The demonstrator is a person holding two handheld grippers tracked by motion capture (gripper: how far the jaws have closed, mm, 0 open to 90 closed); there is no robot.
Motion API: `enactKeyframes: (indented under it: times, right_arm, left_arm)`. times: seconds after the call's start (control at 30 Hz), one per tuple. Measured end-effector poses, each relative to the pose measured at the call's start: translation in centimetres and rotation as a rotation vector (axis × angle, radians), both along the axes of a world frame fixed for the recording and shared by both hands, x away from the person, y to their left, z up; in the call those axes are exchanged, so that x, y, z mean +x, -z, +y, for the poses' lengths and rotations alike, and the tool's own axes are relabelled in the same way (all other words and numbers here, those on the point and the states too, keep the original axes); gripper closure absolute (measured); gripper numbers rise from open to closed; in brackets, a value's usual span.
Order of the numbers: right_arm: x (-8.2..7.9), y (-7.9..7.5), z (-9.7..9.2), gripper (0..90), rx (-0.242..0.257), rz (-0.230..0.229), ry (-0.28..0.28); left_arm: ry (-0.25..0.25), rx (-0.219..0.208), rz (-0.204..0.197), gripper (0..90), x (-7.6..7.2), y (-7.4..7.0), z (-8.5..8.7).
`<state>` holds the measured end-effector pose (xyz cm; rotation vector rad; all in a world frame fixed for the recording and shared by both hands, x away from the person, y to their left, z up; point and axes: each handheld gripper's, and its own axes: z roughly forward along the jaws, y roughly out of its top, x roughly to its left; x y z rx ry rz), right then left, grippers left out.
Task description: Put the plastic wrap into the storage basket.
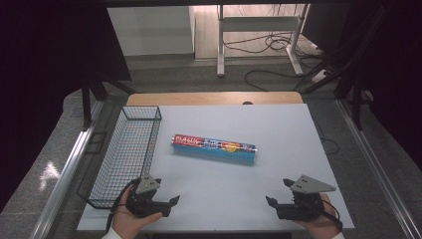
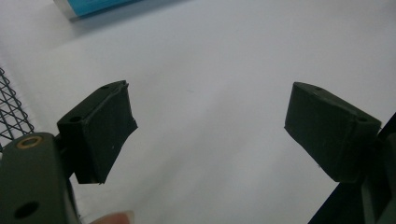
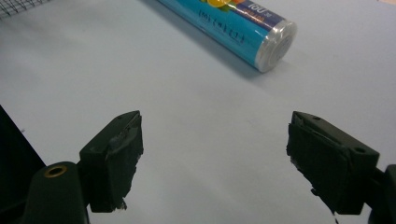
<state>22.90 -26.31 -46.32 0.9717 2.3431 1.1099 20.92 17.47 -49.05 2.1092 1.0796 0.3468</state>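
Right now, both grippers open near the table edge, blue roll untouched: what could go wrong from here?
1. The blue cylindrical plastic-wrapped roll lies on its side on the smooth white table; a nudge may set it rolling.
2. It looks long: a one-ended grip by the left gripper or right gripper might let it tip.
3. The black wire basket is narrow; a skewed roll may catch its rim.

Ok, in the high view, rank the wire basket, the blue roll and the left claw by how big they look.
1. Wire basket: plainly the largest, running along the table's left side.
2. Blue roll: long but slim, lying mid-table.
3. Left claw: smallest, though it sits nearest the camera, which flatters its size.
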Motion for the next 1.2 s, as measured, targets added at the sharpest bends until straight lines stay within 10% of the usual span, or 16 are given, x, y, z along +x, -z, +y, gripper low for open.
enactKeyframes:
  times: [1.2]
  right_arm:
    - [0.2,0.1,-0.9,18.5,-0.033,0.016,0.013]
  left_arm:
    - [0.173,0.041,-0.026,18.9,2.5,-3.7,-3.4]
